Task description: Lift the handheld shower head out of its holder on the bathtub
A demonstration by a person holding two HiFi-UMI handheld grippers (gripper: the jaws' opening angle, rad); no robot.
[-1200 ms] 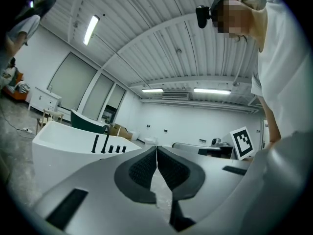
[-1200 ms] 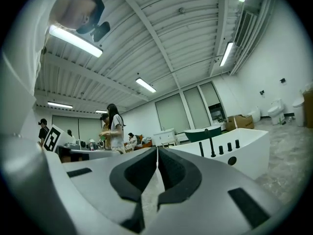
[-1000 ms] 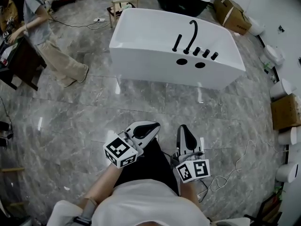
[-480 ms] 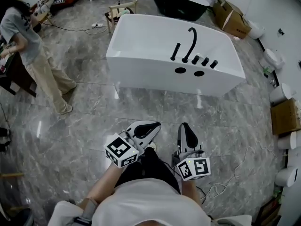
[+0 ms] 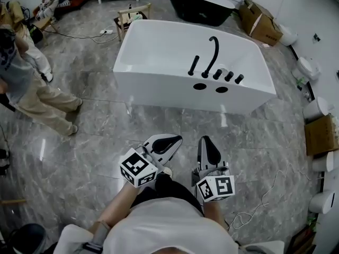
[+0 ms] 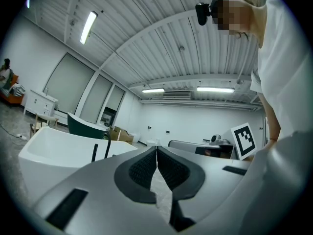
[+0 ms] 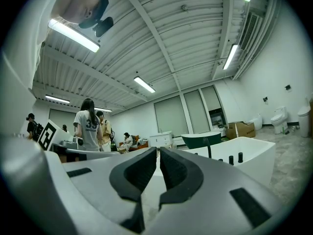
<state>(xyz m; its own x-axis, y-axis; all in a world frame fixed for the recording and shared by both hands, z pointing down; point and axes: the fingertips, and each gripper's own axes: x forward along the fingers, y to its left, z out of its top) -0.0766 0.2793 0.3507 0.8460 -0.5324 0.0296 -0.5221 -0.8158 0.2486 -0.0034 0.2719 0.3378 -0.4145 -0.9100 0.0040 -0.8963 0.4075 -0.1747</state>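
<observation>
Standing well beyond left tool (image 5: 175, 138), right tool (image 5: 205, 141): shower head (image 5: 194, 65).

Open marble floor (image 5: 159, 121) lies before the white bathtub (image 5: 159, 83).

We hold both grippers low in front of our body, side by side, apart from each other, pointing level and ahead. The left gripper (image 5: 168, 141) extends from our bare left forearm (image 5: 114, 209), its marker cube (image 5: 137, 168) rolled a little to the left. Its jaws are pressed together with nothing between them. The right gripper (image 5: 207, 143) sits just beside it, jaws likewise closed and empty.
</observation>
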